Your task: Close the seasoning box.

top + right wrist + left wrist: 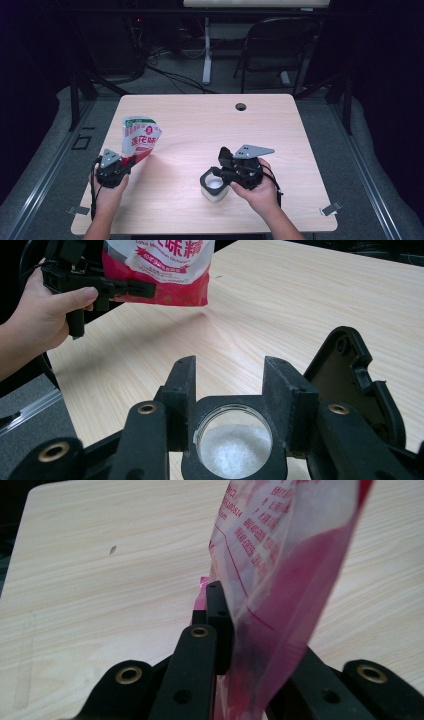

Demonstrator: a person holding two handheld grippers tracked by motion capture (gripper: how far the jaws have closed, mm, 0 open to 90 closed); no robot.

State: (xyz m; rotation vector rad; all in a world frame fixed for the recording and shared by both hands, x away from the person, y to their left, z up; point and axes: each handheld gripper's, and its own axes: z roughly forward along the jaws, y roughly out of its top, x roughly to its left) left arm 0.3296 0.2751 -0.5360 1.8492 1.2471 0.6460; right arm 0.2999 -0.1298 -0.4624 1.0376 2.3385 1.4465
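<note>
glossy red-and-white plastic pouch (pixel 140 138) stands pinched at its lower corner in the left gripper (pixel 121 166) jaws, at 9 o'clock on the pale woodgrain desk (pixel 190 125). right gripper (pixel 220 176) jaws clamp a round black-rimmed jar (pixel 233 440) of white granules, at 5 o'clock.

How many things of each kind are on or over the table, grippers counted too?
Grippers: 2, left gripper and right gripper
Bags: 1, red and white bag
Jars: 1, jar with white powder
Total: 4
</note>
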